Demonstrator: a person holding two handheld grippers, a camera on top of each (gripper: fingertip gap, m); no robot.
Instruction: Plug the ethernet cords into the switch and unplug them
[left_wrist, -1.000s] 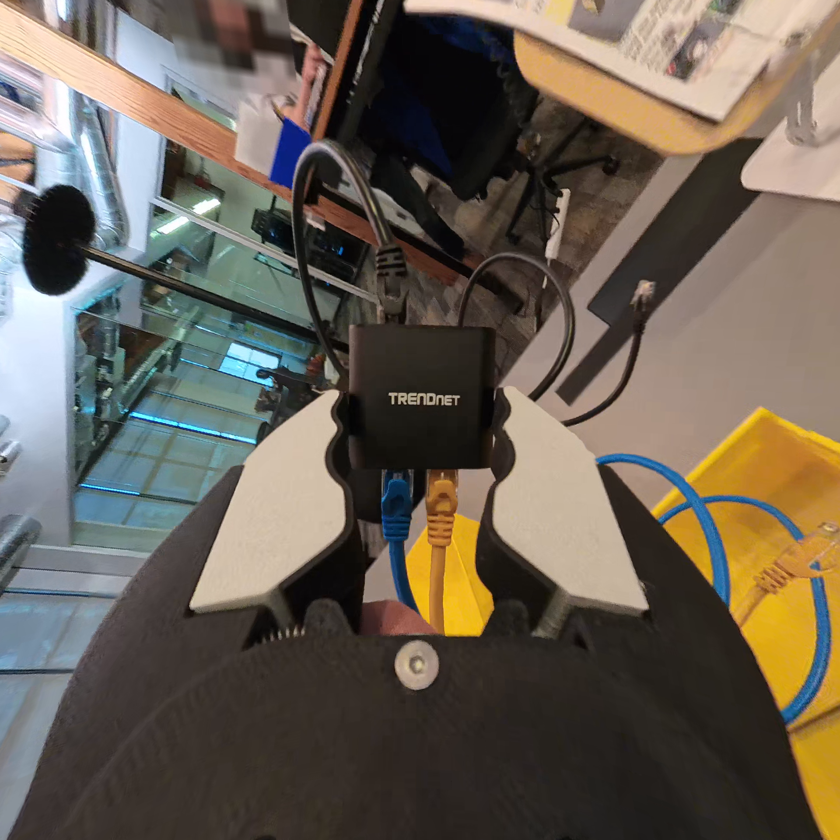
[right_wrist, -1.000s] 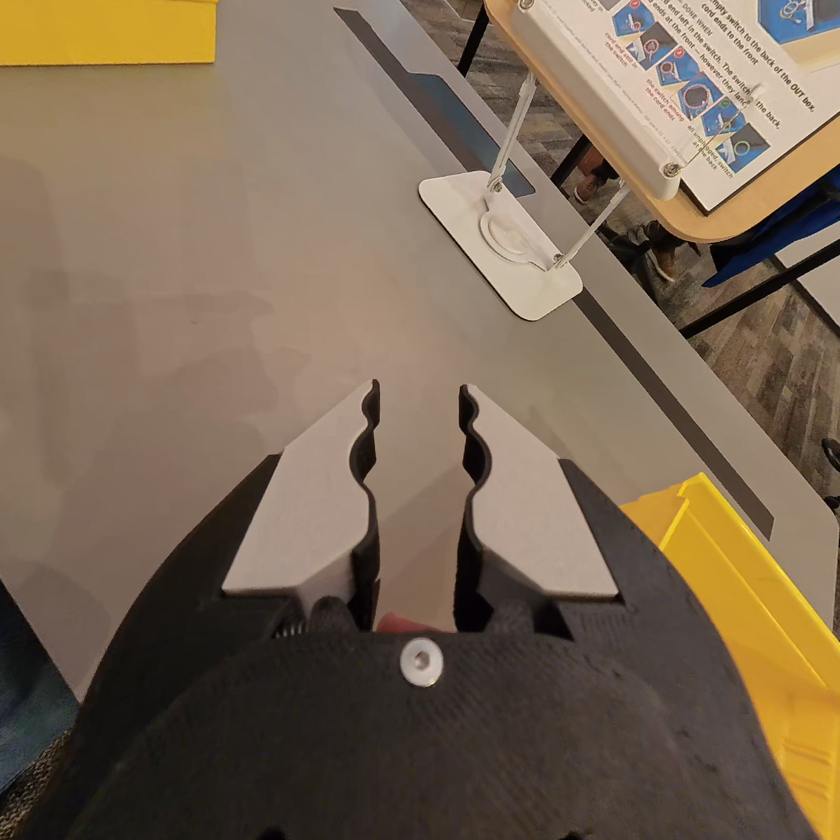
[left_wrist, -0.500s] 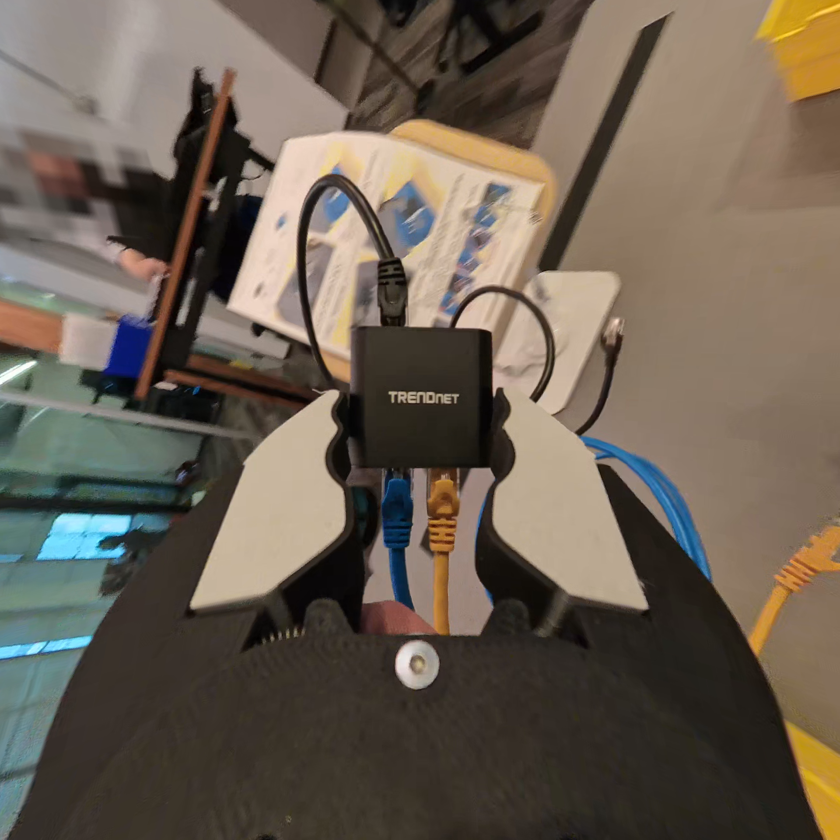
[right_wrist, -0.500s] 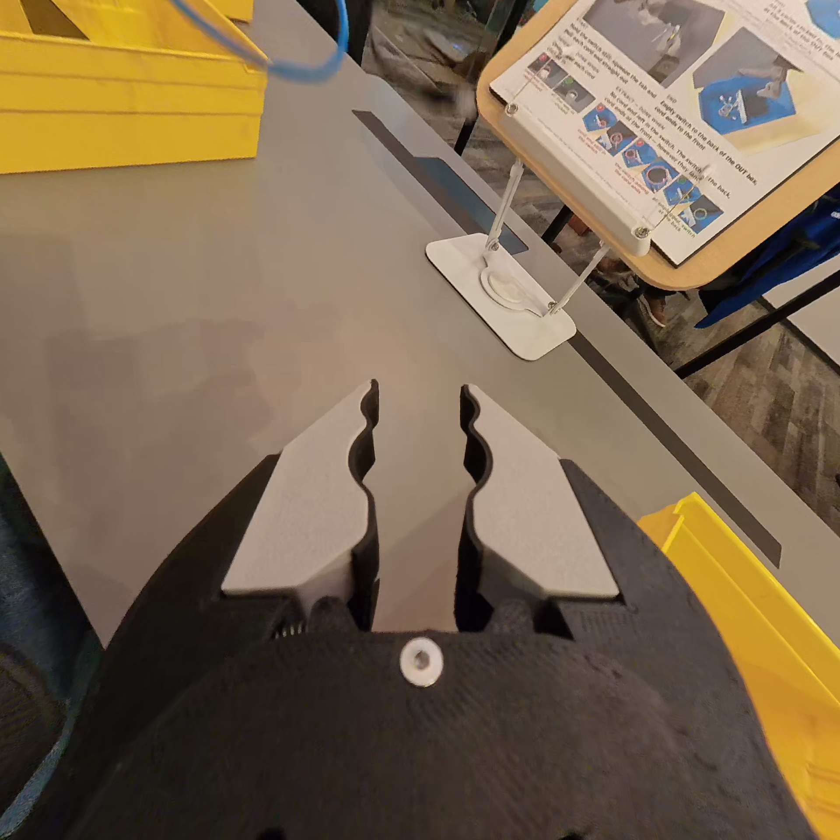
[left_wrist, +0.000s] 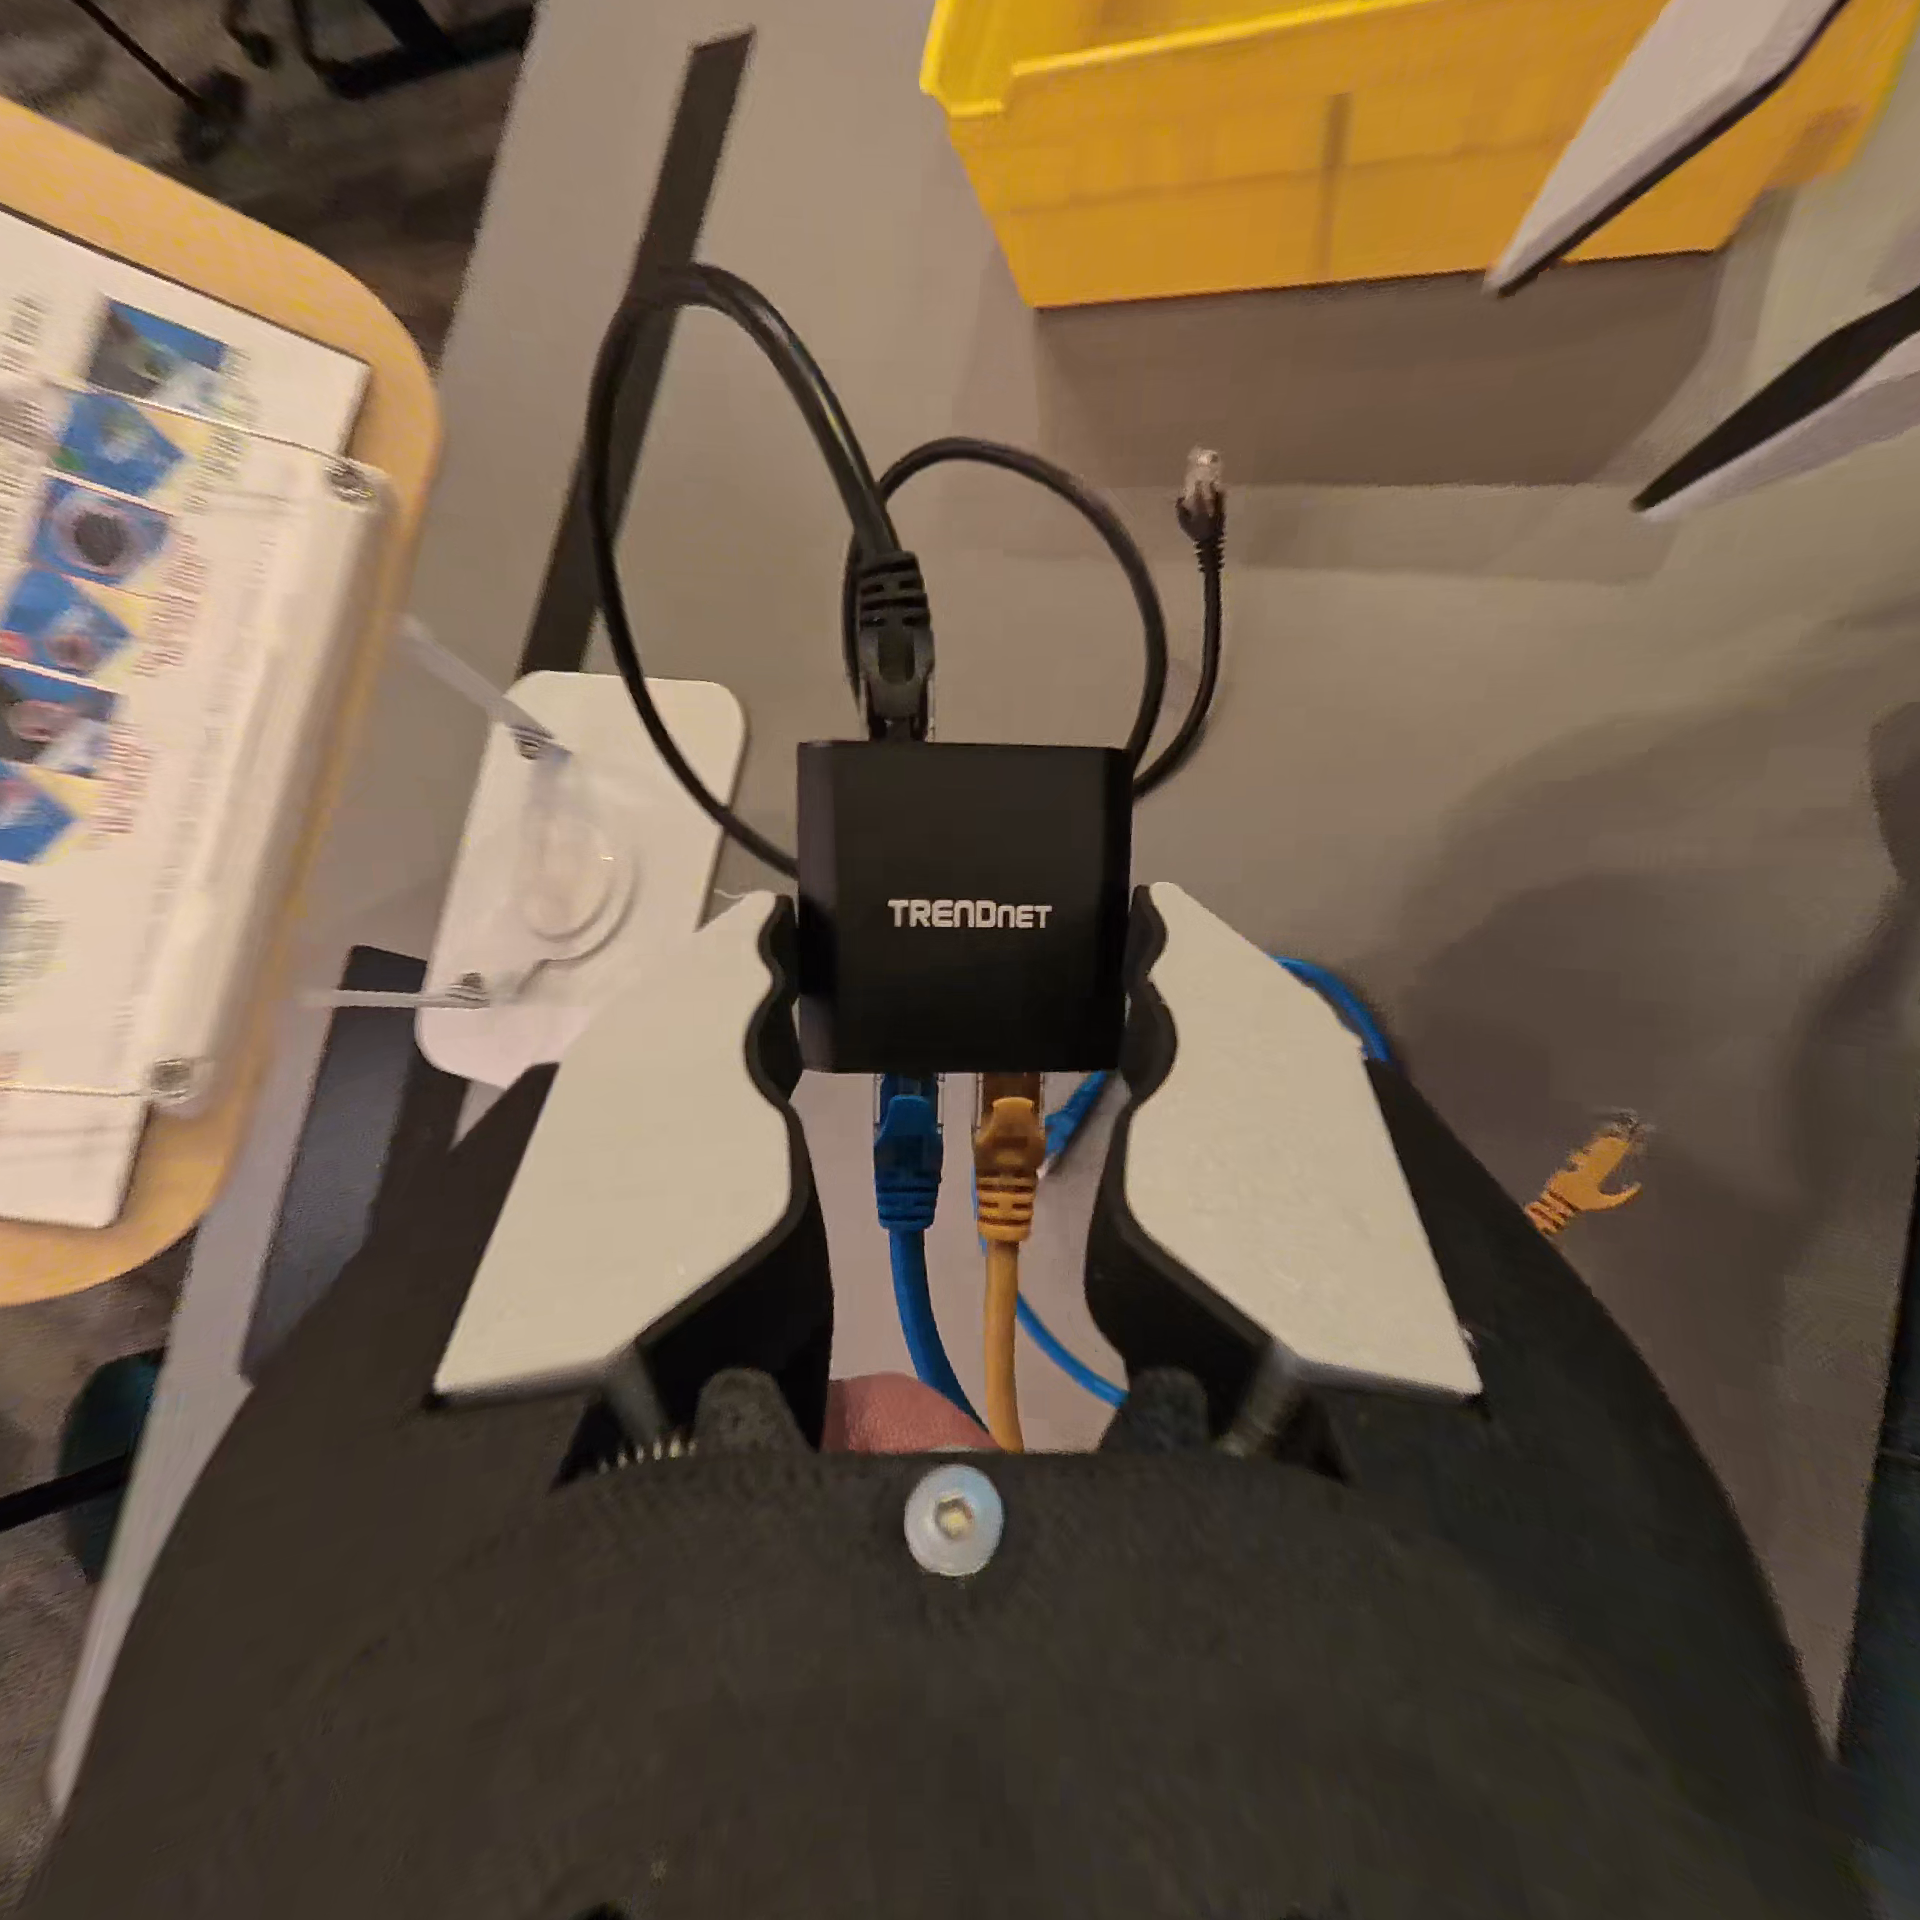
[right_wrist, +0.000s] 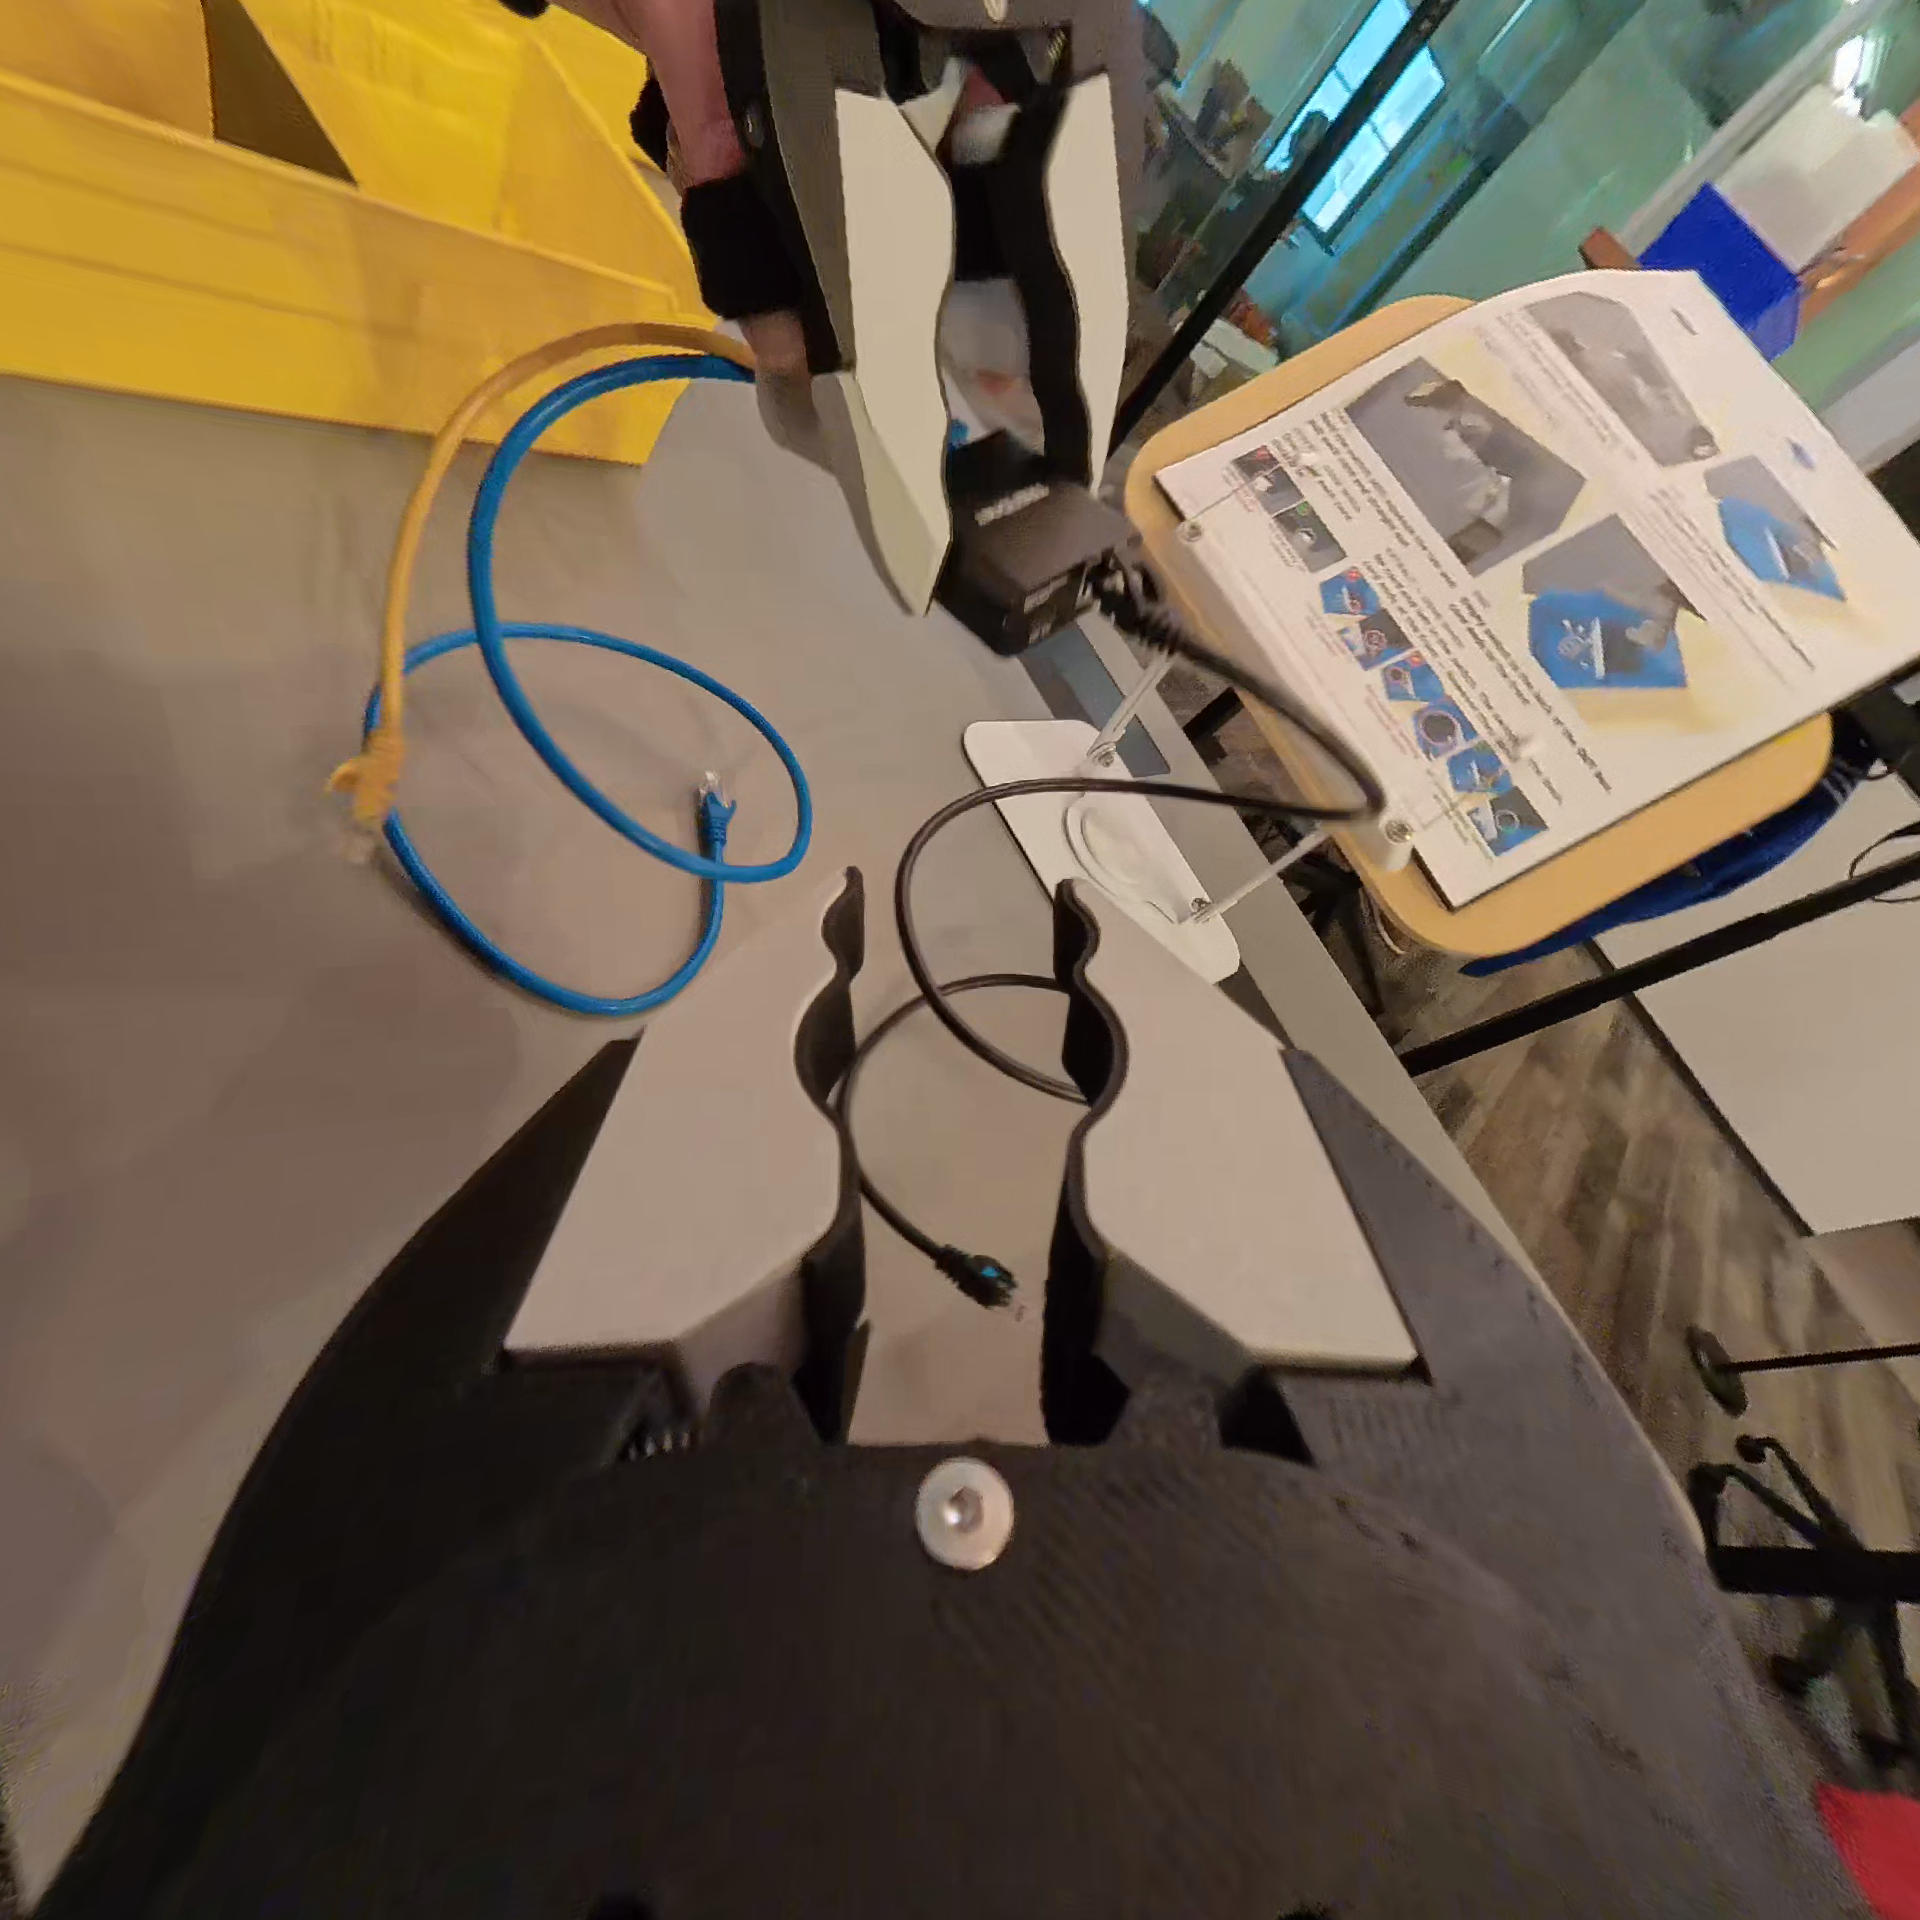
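My left gripper (left_wrist: 961, 914) is shut on a small black switch (left_wrist: 961, 831) and holds it above the grey table. A black cord (left_wrist: 888, 613) is plugged into its far side. A blue cord (left_wrist: 906, 1153) and an orange cord (left_wrist: 1006, 1164) are plugged into its near side. The black cord's free plug (left_wrist: 1202, 494) hangs loose. In the right wrist view my right gripper (right_wrist: 958, 914) is open and empty, over the table, with the black cord's free plug (right_wrist: 977, 1280) between its fingers. The switch (right_wrist: 1023, 561) is up ahead in the left gripper (right_wrist: 997, 499).
A yellow bin (left_wrist: 1299, 135) stands at the far side of the table (right_wrist: 208, 987). A tilted instruction board (right_wrist: 1538, 582) on a white stand base (right_wrist: 1101, 842) sits by the table's edge. The blue cord (right_wrist: 582, 810) and the orange cord (right_wrist: 400, 623) loop over the table.
My left gripper has swung the switch round and down over the table. My right gripper has turned toward the left one; the cords and switch have come into its view.
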